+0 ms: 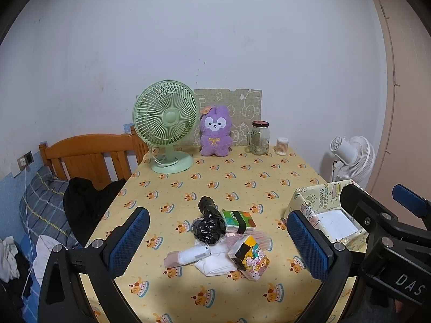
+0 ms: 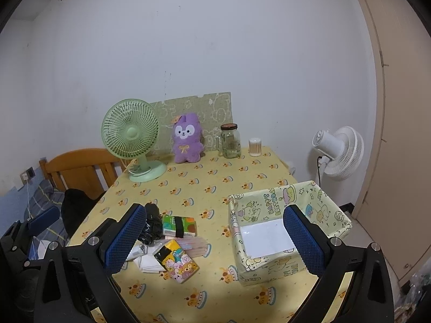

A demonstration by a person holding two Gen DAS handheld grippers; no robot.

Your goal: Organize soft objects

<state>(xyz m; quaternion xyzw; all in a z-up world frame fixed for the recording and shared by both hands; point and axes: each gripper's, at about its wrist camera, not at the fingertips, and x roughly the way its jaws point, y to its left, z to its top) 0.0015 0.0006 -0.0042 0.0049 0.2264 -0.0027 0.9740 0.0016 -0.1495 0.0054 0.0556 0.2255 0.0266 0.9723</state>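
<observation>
The table wears a yellow cloth printed with small cakes; on it, at about three o'clock from the pile, stands the open paper box, pale yellow with cartoon drawings and a white floor, holding nothing that shows; its long axis runs roughly from five to eleven o'clock in the right wrist view; at the table's middle lies a pile of soft packs, touching one another; the black plastic bag is crumpled and glossy, stretched toward twelve o'clock; just beside it at three o'clock lies the green tissue pack with a black band, long axis toward four o'clock; the cartoon tissue pack, yellow and pink, tilts at five o'clock; the white folded cloth lies beneath; the left gripper hovers spread wide over the pile, grasping nothing; the right gripper likewise gapes, empty.
</observation>
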